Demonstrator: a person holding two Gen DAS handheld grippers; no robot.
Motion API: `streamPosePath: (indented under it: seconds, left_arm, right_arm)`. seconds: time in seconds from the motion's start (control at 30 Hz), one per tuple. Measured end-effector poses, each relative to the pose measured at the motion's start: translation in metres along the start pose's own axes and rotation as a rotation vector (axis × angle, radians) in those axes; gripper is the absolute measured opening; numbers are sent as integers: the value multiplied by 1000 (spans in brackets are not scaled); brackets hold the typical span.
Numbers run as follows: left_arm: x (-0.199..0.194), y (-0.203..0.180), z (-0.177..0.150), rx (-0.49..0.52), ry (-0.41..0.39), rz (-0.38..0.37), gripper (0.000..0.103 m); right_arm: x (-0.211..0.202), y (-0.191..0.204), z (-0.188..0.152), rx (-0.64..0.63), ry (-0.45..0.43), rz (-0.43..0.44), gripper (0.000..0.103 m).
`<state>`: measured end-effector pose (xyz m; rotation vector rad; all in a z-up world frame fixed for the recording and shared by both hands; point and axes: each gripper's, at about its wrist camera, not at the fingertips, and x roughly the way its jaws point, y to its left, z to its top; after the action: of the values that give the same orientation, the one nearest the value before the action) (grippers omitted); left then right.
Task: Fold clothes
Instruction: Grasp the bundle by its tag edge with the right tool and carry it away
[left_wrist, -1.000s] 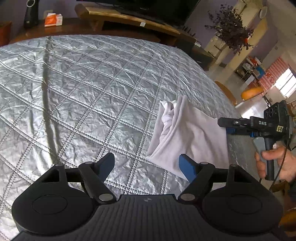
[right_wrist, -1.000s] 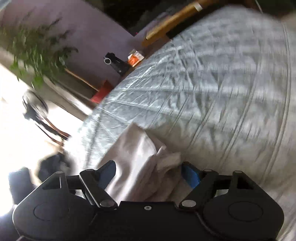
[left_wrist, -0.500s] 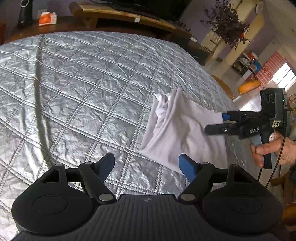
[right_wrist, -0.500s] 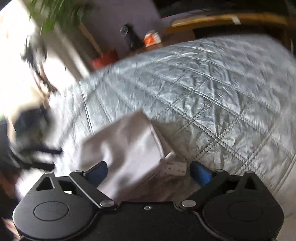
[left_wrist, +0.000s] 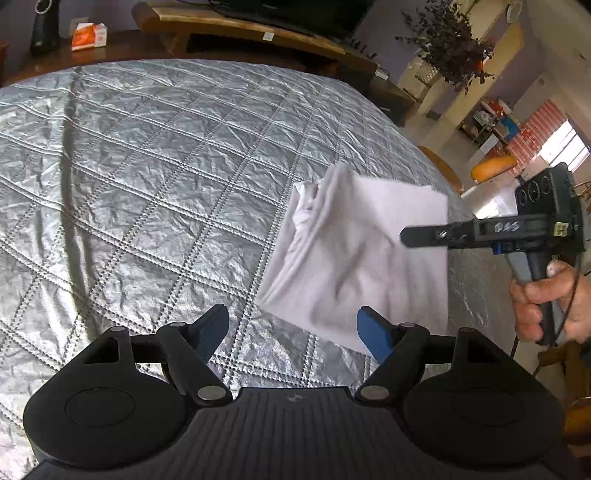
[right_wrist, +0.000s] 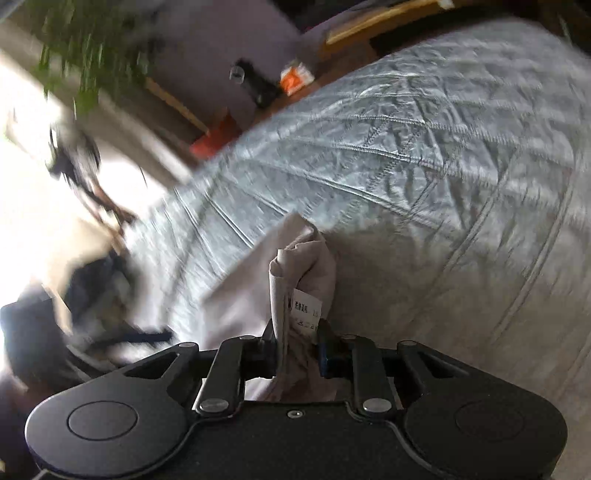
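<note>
White cloth (left_wrist: 362, 254) is the thing to fold, and in the left wrist view it sits folded near the right edge of a shiny silver quilt (left_wrist: 147, 177) with stitched diamond lines. One side of the cloth looks bunched up, and the far right corner looks lifted a little. The left gripper (left_wrist: 293, 328) is low in the picture, and its two blue-tipped fingers (left_wrist: 373, 334) stand wide apart with nothing between them. The right finger tip is just beside the near edge of the cloth. The right gripper (left_wrist: 410, 236) reaches in from the right side, over the cloth, and a hand (left_wrist: 546, 299) holds its handle. Behind the quilt there is a wooden shelf (left_wrist: 240, 26), an orange and white pack (left_wrist: 88, 35) and a dark plant (left_wrist: 448, 40). In the right wrist view the picture is blurry. The right gripper (right_wrist: 297, 349) has its fingers pulled close together, and they pinch a bunch of the white cloth (right_wrist: 295, 280). A small white tag (right_wrist: 306, 306) with print on it shows on the cloth just above the fingers. The rest of the cloth trails off to the left over the silver quilt (right_wrist: 443, 166). A green plant (right_wrist: 85, 40) is a blur at the top left.
</note>
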<state>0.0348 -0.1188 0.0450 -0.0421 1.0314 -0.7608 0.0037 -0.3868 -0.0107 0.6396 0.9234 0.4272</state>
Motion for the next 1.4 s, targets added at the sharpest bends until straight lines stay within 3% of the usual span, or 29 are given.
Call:
streamPosePath:
  seconds: [0.17, 0.3, 0.43, 0.6, 0.7, 0.77, 0.87, 0.97, 1.1, 1.2, 1.27, 1.33, 1.4]
  left_arm:
    - [-1, 0, 0, -3, -4, -1, 81]
    - [-2, 2, 0, -6, -8, -4, 81]
    - [-2, 2, 0, -7, -10, -8, 82]
    - [0, 2, 0, 0, -7, -13, 82]
    - [1, 1, -1, 8, -2, -18, 82]
    - [2, 0, -2, 15, 0, -22, 82]
    - [3, -2, -2, 28, 1, -24, 82]
    - [4, -4, -4, 36, 4, -27, 82]
    - [5, -6, -5, 44, 9, -30, 82]
    - [5, -6, -5, 44, 7, -34, 82]
    - [5, -7, -5, 43, 4, -36, 82]
    - [5, -8, -6, 46, 4, -39, 82]
    - [5, -9, -6, 52, 6, -44, 82]
  right_arm:
    - [-10, -6, -21, 241, -97, 136, 18]
    - [-21, -19, -30, 417, -241, 210, 17]
    - [-37, -34, -22, 515, -376, 215, 17]
    - [-76, -51, 10, 521, -560, 185, 17]
    - [-101, -72, 26, 537, -714, 104, 17]
    - [-115, -100, 24, 613, -803, 34, 16]
    - [-122, -135, 6, 782, -841, -149, 17]
    - [-121, -125, 6, 681, -760, -304, 32]
    - [-119, -113, 6, 541, -647, -505, 39]
    - [-118, -103, 6, 429, -562, -651, 57]
    - [-120, -85, 10, 291, -549, -756, 57]
    - [-113, -60, 16, 39, -509, -931, 61]
    - [-103, -44, 20, -134, -468, -971, 62]
